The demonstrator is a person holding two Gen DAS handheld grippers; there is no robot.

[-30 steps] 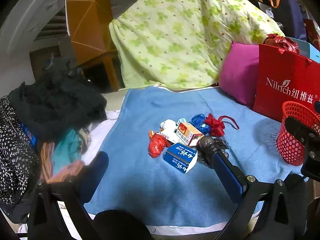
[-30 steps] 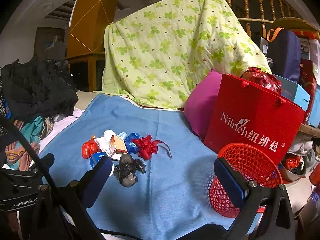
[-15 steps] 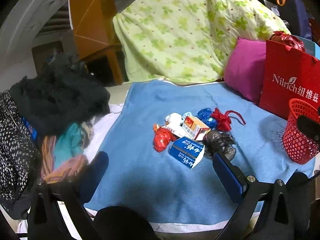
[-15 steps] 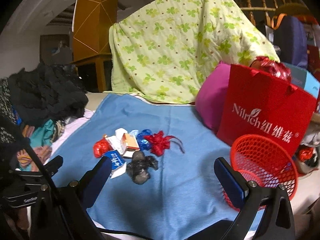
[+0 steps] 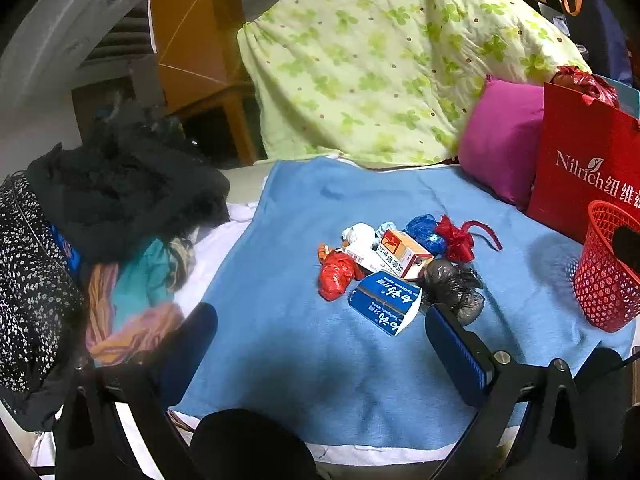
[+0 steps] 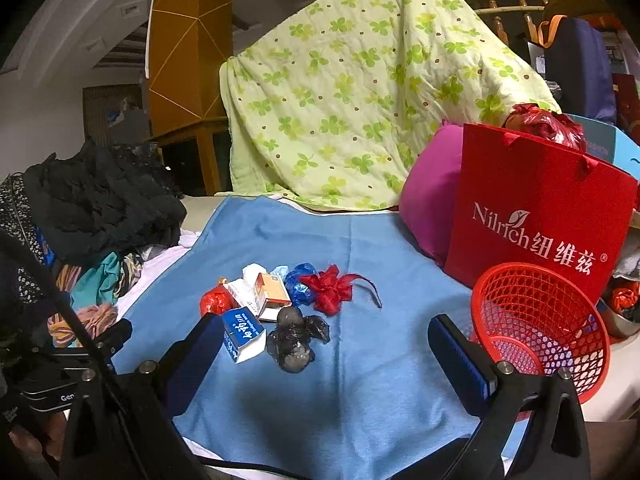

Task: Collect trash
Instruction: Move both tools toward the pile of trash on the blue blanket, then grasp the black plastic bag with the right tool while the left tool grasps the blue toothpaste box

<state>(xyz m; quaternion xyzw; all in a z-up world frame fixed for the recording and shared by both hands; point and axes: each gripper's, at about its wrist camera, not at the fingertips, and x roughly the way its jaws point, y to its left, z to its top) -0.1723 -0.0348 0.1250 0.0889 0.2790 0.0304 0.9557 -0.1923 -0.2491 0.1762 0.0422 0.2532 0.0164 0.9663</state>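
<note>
2 grippers, left gripper [image 5: 320, 340] and right gripper [image 6: 326, 346], hang spread and empty; black bag [image 6: 294, 338] looks light, soft, pinchable at its knot.

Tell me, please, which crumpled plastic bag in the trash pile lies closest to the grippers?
The black crumpled bag, at the pile's near edge; the red and blue bags lie farther back.

Black frames, blue-padded fingers [image 5: 456, 344]
</note>
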